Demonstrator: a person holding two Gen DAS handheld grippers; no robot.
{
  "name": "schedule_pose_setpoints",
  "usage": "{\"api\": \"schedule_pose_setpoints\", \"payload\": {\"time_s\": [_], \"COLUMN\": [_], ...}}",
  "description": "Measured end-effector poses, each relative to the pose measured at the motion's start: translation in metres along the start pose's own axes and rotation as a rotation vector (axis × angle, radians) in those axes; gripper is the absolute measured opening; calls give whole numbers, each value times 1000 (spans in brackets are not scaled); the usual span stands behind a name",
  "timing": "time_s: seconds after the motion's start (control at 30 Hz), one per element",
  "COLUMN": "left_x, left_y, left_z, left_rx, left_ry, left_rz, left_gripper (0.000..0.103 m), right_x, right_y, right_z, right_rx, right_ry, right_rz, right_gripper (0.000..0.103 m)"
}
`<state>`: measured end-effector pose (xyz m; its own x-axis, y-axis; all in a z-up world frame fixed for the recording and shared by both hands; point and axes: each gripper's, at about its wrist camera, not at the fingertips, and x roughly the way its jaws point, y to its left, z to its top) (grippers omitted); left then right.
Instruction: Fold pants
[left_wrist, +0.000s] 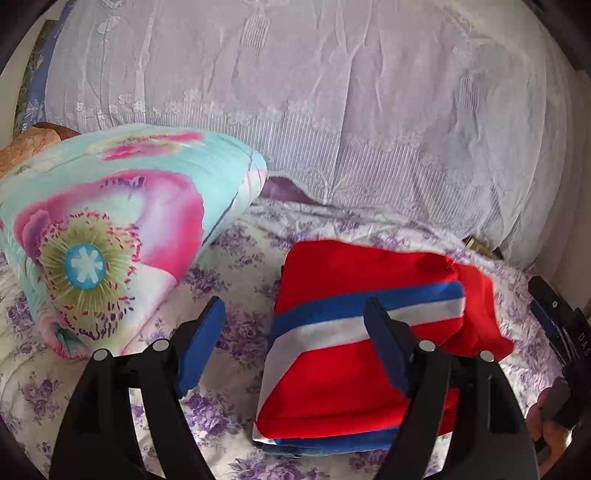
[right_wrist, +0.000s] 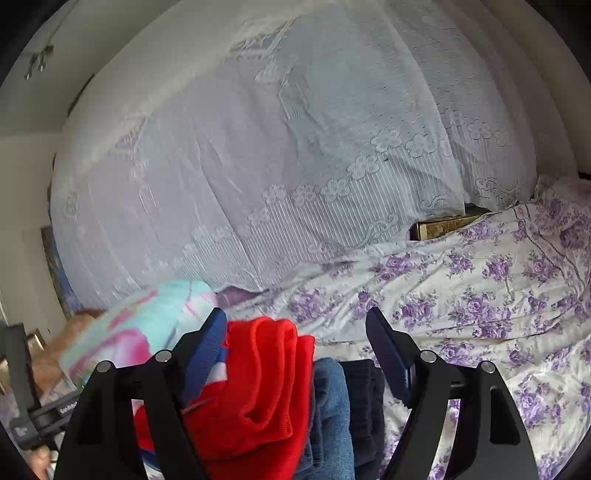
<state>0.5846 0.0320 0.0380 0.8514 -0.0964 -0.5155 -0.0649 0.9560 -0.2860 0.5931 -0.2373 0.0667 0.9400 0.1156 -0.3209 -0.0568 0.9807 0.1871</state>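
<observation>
The folded red pants (left_wrist: 332, 387), crossed by a blue and a white stripe, lie on the flowered bedsheet (left_wrist: 236, 332). My left gripper (left_wrist: 295, 343) stands open over their left part; its right finger (left_wrist: 388, 347) is in front of the red cloth and its left finger is over bare sheet. In the right wrist view the red pants (right_wrist: 258, 376) bunch on a stack with blue denim (right_wrist: 328, 413) and a dark garment (right_wrist: 365, 398). My right gripper (right_wrist: 295, 354) is open around that stack, its pads not pressing.
A rolled quilt (left_wrist: 110, 229) with pink flowers lies left of the pants. Tall pillows under white lace (left_wrist: 332, 110) close off the back. A brownish flat object (right_wrist: 443, 225) pokes from under the lace. Open sheet (right_wrist: 480, 295) extends to the right.
</observation>
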Motion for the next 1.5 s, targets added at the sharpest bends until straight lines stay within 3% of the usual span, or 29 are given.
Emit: {"api": "schedule_pose_setpoints", "payload": {"time_s": [0.03,0.07,0.17,0.3,0.37,0.43,0.47,0.5,0.6,0.7,0.8,1.07,1.17,1.33,1.5], "left_x": [13,24,15,-8,-15,-8,1,3,-26,-62,-98,-153,-164,-165,-160], "left_y": [-1,-2,-5,-23,-34,-46,-53,-57,-60,-63,-59,-31,-21,-12,-3], "left_z": [-4,-9,-14,-11,-17,-30,-40,-50,-68,-83,-105,-141,-152,-149,-145], "left_rx": [20,36,51,134,163,248,310,346,365,427,437,305,308,308,277], "left_ry": [55,94,35,-49,-78,-35,6,11,-83,-150,-234,-149,-147,-147,-124], "left_rz": [14,13,71,67,59,90,110,131,161,145,181,131,182,198,190], "left_gripper": [75,75,84,88,98,98,98,98,98,98,98,98,98,98,98], "right_x": [20,23,13,-28,-21,2,3,-6,-41,-92,-126,-183,-184,-154,-150], "right_y": [2,-4,-5,11,23,30,29,27,37,39,29,1,-3,14,40], "right_z": [-10,-17,-11,-6,-14,-34,-45,-51,-48,-59,-79,-120,-127,-133,-138], "right_rx": [-29,-15,7,-73,-158,-241,-233,-198,-205,-214,-158,43,71,-22,-148], "right_ry": [82,85,58,-129,-79,35,33,2,-51,-210,-258,-148,-112,56,67], "right_rz": [-44,-46,-44,-55,-90,-163,-160,-155,-105,-146,-149,-152,-127,-107,-91], "right_gripper": [83,83,83,87,96,98,98,98,98,99,99,99,99,99,99]}}
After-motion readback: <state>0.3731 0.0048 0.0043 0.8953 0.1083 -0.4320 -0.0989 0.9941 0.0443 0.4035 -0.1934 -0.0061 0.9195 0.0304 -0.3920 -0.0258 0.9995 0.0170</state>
